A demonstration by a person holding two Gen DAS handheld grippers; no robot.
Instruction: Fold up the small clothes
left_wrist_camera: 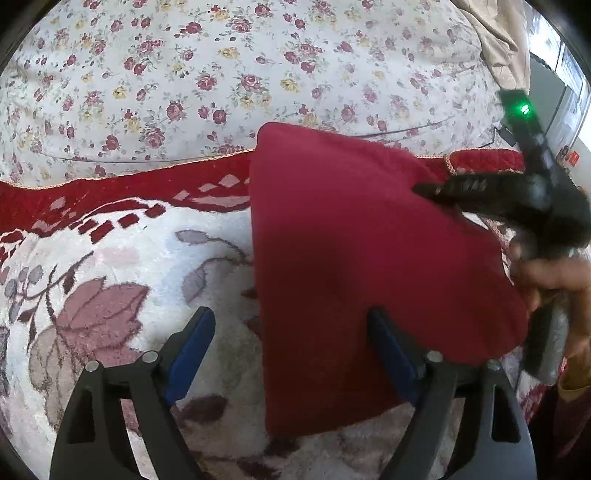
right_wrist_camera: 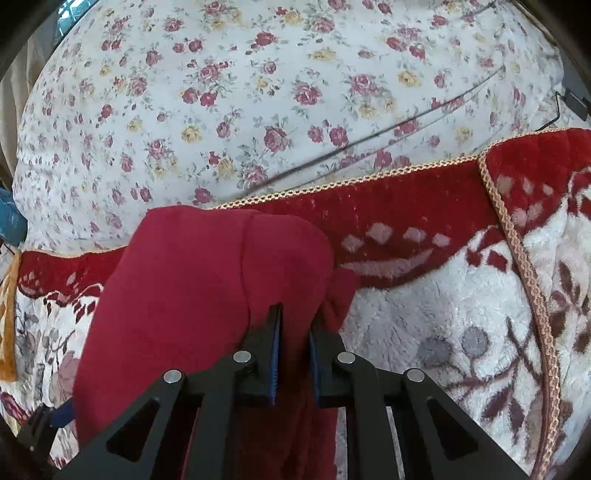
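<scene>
A dark red garment [left_wrist_camera: 351, 258] hangs folded over a plush white and red blanket [left_wrist_camera: 147, 266]. My left gripper [left_wrist_camera: 291, 332] is open, its right finger against the cloth's lower part and its left finger over the blanket. My right gripper [right_wrist_camera: 295, 325] is shut on the red garment [right_wrist_camera: 207, 280], pinching a fold of it between the blue pads and holding it up. The right gripper also shows in the left wrist view [left_wrist_camera: 424, 190], gripping the cloth's right edge, with the person's hand behind it.
A floral bedsheet [left_wrist_camera: 240, 74] lies beyond the blanket's red border [right_wrist_camera: 406, 206]. A thin dark cable [right_wrist_camera: 369, 142] crosses the sheet. Beige cloth [left_wrist_camera: 498, 33] hangs at the top right. An orange cloth edge [right_wrist_camera: 9, 332] sits far left.
</scene>
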